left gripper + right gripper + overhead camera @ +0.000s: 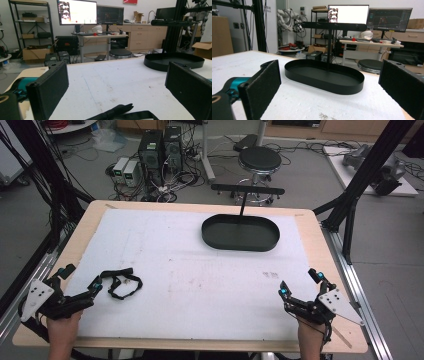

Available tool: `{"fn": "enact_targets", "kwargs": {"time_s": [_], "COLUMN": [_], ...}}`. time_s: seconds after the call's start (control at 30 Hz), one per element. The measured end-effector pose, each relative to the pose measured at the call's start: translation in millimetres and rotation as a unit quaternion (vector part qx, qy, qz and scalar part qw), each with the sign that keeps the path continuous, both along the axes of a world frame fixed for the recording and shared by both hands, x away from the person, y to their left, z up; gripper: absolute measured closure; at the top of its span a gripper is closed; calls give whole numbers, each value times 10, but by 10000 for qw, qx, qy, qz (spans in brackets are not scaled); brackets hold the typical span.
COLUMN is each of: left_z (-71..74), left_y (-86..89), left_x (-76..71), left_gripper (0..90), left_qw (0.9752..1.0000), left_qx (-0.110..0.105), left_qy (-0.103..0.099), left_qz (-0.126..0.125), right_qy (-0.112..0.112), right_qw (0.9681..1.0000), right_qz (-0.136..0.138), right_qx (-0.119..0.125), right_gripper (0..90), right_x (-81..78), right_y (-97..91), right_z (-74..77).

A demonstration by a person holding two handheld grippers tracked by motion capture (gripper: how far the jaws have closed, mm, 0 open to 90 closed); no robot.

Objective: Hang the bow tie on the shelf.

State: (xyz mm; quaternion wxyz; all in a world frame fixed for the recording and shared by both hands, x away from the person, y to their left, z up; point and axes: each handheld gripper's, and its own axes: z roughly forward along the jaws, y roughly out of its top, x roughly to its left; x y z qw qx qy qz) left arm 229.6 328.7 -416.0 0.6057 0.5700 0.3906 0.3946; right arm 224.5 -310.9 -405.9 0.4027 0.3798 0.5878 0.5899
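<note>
The left gripper (80, 279) stood open just beside a limp, tangled black strap (122, 284) on the white surface (200, 285). The right gripper (299, 282) was open and empty too. Being floppy, the strap looked likely to slide away or snag by one loop as the jaws closed.

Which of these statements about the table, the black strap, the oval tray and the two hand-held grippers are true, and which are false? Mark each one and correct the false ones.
1. The black fabric strap lies on the white table cover just ahead of the left gripper. True.
2. The left gripper is clamped on the strap. False: its jaws stand wide open and the strap lies in front of them.
3. The black oval tray with an upright T-shaped post stands at the far side of the table. True.
4. The strap already hangs on the post. False: it lies flat on the cover, far from the tray.
5. The right gripper holds a red ball. False: its jaws are open and empty.
</note>
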Motion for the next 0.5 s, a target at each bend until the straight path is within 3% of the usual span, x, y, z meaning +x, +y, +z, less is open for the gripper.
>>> {"fn": "enact_targets", "kwargs": {"time_s": [0.2, 0.5], "left_z": [22, 93], "left_y": [11, 28], "left_x": [17, 49], "left_gripper": [54, 54], "left_qw": [9996, 9978], "left_qx": [0, 195], "left_qy": [203, 490], "left_qz": [-186, -395], "right_qy": [-11, -27], "right_qw": [10000, 10000], "right_qz": [67, 87], "right_qx": [61, 32], "right_gripper": [32, 32], "right_x": [1, -21], "right_y": [-12, -19], "right_z": [1, 2]}}
